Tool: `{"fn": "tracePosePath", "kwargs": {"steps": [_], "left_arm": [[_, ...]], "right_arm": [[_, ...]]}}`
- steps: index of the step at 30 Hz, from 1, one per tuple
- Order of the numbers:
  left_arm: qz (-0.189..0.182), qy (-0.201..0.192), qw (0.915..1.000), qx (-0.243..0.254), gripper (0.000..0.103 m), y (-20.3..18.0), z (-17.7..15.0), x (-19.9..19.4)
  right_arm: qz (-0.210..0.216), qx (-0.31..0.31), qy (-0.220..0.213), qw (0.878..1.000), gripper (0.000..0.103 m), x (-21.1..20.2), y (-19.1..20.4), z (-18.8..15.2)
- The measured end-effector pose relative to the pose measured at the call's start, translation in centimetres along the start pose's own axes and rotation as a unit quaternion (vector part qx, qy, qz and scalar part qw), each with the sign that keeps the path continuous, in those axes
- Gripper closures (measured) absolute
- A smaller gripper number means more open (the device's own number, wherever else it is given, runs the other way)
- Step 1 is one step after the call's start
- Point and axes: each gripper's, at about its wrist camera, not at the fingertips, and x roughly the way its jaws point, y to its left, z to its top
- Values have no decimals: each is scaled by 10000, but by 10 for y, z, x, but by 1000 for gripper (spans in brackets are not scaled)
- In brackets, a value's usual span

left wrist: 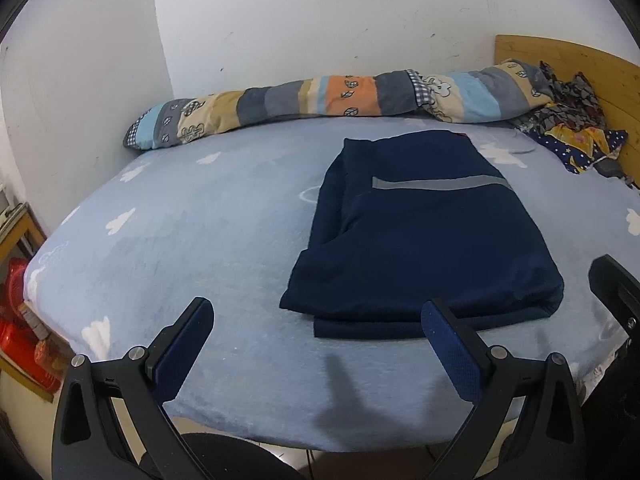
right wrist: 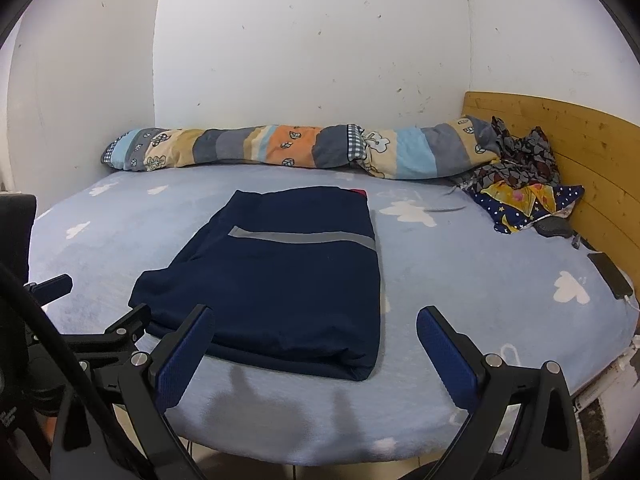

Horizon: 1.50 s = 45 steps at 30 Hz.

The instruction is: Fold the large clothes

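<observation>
Garment (left wrist: 420, 232) folded into a navy rectangle on the bed (left wrist: 180, 240).
It lies flat near the bed's front edge, grey stripe up. Left gripper (left wrist: 316, 344) and right gripper (right wrist: 314, 346) hover at that edge, jaws spread wide and holding nothing. A rolled quilt (right wrist: 280, 148) lies along the wall, with crumpled cloth (right wrist: 520, 184) by the headboard (right wrist: 580, 152) and a phone (right wrist: 610, 274) at the bed's right edge.
</observation>
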Motion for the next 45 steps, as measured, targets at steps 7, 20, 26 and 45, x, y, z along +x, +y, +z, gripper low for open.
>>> {"fn": "tracePosePath", "kwargs": {"steps": [7,20,26,45], "left_arm": [[26,38,10000,62,0,-2,-1,1],[32,20,9998,195,0,-5,-3,-1],[11,35,9997,255,0,-6,-4,-1],[13,76,9995,311,0,-8,-4,0]], "right_arm": [[-37,-65,-13,10000,0,-2,3,-1],[-35,-143,38,9999,0,0,4,-1],[-1,-177,76,9998,0,2,4,-2],[12,-181,148,9997,0,6,7,-1]]}}
